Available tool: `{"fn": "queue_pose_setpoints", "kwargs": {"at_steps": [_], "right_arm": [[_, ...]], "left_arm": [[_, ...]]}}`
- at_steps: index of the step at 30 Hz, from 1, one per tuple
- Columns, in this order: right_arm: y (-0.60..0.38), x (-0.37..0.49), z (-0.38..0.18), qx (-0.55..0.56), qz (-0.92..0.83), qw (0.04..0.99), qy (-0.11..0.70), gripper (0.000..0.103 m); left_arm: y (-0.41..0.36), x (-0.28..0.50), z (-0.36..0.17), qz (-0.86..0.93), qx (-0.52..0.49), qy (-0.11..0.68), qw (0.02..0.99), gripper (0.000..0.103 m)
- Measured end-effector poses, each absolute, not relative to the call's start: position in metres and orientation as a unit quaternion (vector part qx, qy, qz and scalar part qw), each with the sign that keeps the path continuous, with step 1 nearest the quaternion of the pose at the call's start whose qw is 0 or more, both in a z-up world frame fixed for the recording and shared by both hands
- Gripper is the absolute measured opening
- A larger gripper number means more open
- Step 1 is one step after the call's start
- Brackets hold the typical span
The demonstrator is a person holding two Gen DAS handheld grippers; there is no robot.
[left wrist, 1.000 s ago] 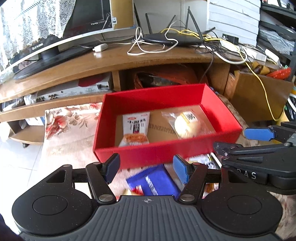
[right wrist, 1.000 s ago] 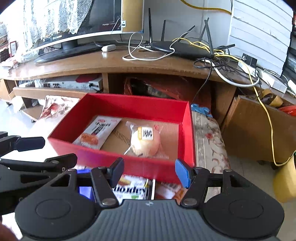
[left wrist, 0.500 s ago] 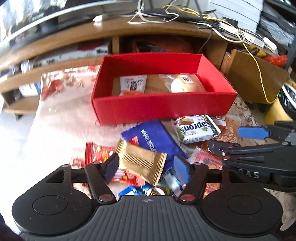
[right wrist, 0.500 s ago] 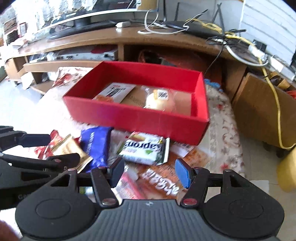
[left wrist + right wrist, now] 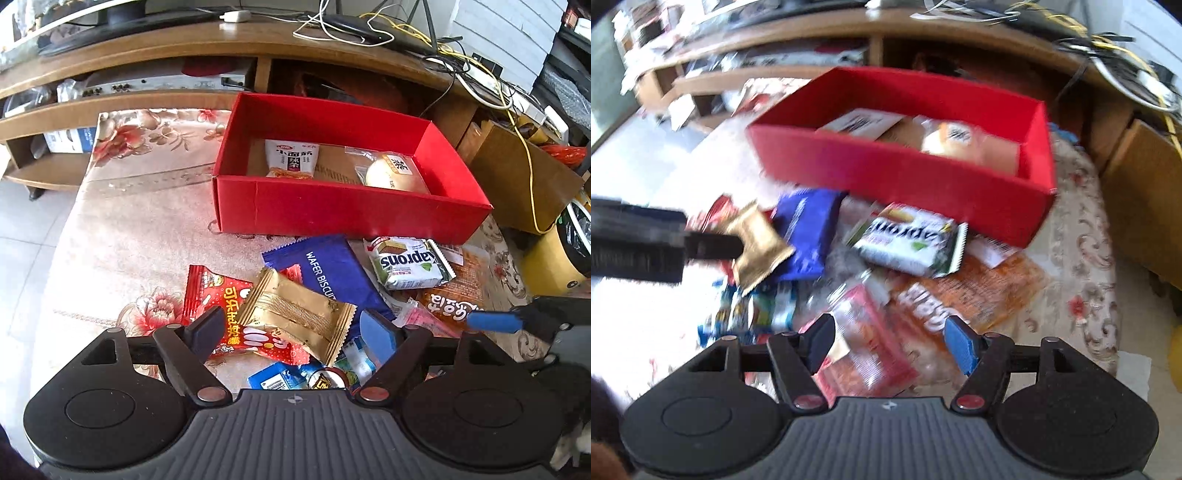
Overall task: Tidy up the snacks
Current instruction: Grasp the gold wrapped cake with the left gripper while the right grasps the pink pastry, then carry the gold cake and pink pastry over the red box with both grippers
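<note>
Left wrist view: left tool [image 5: 291, 330] released, jaws wide apart, hovering over loose snack pile on floral-cloth desk [image 5: 122, 236]. Shiny gold foil wafer packet [image 5: 297, 312] at 12 o'clock just ahead of the jaws, lying atop red crinkly snack bag [image 5: 218, 295] and dark blue wafer biscuit pouch [image 5: 328, 266]. White-green wrapped wafer block [image 5: 410, 260] at 1 o'clock, orange flat packet [image 5: 458, 291] at 2 o'clock. Open red cardboard box [image 5: 332, 210] further out at 12 o'clock, holding white sachet [image 5: 291, 160] and round bun in clear wrap [image 5: 388, 171].

Right wrist view, motion-blurred: right tool [image 5: 888, 345] released, nothing between jaws, over pink-red clear-wrapped packet [image 5: 864, 347] at 12 o'clock. Orange flat packet at 1 o'clock, white-green block further out at 12, gold packet at 10 o'clock beside the left tool's finger, red box beyond.

Step, judged: picking next snacks from pile; only two items boxed, most still outside. Next move likely calls for lowering left tool onto gold packet, pinching across its short side, lifting clear of packets beneath, carrying into box. Right tool similarly lined for pink-red packet. Slippery film, risk of dragging neighbours.
</note>
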State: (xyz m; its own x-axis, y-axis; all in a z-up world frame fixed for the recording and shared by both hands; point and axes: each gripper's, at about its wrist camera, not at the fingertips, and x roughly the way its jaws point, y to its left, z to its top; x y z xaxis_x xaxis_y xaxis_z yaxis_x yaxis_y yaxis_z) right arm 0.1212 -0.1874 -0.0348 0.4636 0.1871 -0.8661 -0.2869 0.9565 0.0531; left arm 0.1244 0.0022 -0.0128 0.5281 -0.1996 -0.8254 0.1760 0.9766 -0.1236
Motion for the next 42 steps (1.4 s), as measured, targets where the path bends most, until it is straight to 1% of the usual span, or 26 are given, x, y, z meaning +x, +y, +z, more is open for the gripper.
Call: {"fn": "queue_pose_setpoints", "kwargs": {"at_steps": [4, 7, 10, 11, 12, 13, 14, 20, 21, 23, 25, 28, 30, 31, 33, 38, 42], "right_arm": [[-0.173, 0.120, -0.043, -0.079, 0.173, 0.839, 0.510, 0.068], [-0.160, 0.118, -0.051, -0.115, 0.182, 0.834, 0.509, 0.076], [-0.148, 0.115, -0.056, -0.145, 0.174, 0.834, 0.502, 0.077], [-0.145, 0.112, -0.057, -0.155, 0.171, 0.835, 0.501, 0.075], [-0.143, 0.108, -0.058, -0.161, 0.169, 0.835, 0.499, 0.071], [-0.143, 0.105, -0.057, -0.155, 0.170, 0.835, 0.500, 0.061], [-0.147, 0.104, -0.055, -0.140, 0.175, 0.833, 0.506, 0.057], [-0.165, 0.089, -0.054, -0.106, 0.177, 0.829, 0.520, 0.056], [-0.167, 0.086, -0.054, -0.100, 0.179, 0.828, 0.522, 0.056], [-0.170, 0.079, -0.052, -0.089, 0.185, 0.827, 0.524, 0.056], [-0.172, 0.075, -0.051, -0.079, 0.191, 0.825, 0.526, 0.056], [-0.176, 0.072, -0.048, -0.070, 0.191, 0.826, 0.525, 0.056], [-0.178, 0.075, -0.047, -0.061, 0.187, 0.828, 0.525, 0.056], [-0.180, 0.077, -0.046, -0.058, 0.185, 0.829, 0.525, 0.056], [-0.182, 0.081, -0.044, -0.053, 0.180, 0.831, 0.523, 0.056], [-0.186, 0.086, -0.040, -0.042, 0.176, 0.836, 0.518, 0.056], [-0.188, 0.089, -0.041, -0.038, 0.171, 0.836, 0.519, 0.056]], "left_arm": [[0.002, 0.127, -0.016, -0.109, -0.014, 0.481, 0.870, 0.085], [0.006, 0.131, -0.020, -0.108, -0.031, 0.491, 0.864, 0.085], [0.009, 0.136, -0.025, -0.100, -0.051, 0.502, 0.858, 0.086], [0.010, 0.138, -0.027, -0.096, -0.059, 0.506, 0.855, 0.087], [0.010, 0.140, -0.029, -0.092, -0.065, 0.509, 0.853, 0.087], [0.010, 0.142, -0.031, -0.089, -0.071, 0.512, 0.851, 0.087], [0.009, 0.143, -0.033, -0.088, -0.076, 0.515, 0.849, 0.087], [-0.005, 0.155, -0.039, -0.078, -0.079, 0.518, 0.848, 0.085], [-0.009, 0.158, -0.041, -0.077, -0.071, 0.518, 0.849, 0.083], [-0.018, 0.163, -0.045, -0.076, -0.048, 0.519, 0.850, 0.080], [-0.024, 0.166, -0.046, -0.076, -0.028, 0.508, 0.858, 0.082], [-0.025, 0.167, -0.045, -0.081, -0.027, 0.504, 0.859, 0.077], [-0.025, 0.162, -0.043, -0.086, -0.022, 0.502, 0.860, 0.067], [-0.026, 0.160, -0.042, -0.088, -0.017, 0.500, 0.862, 0.065], [-0.025, 0.157, -0.041, -0.090, -0.014, 0.496, 0.863, 0.052], [-0.019, 0.153, -0.040, -0.091, -0.027, 0.499, 0.862, 0.047], [-0.018, 0.145, -0.037, -0.098, -0.018, 0.497, 0.862, 0.046]]}}
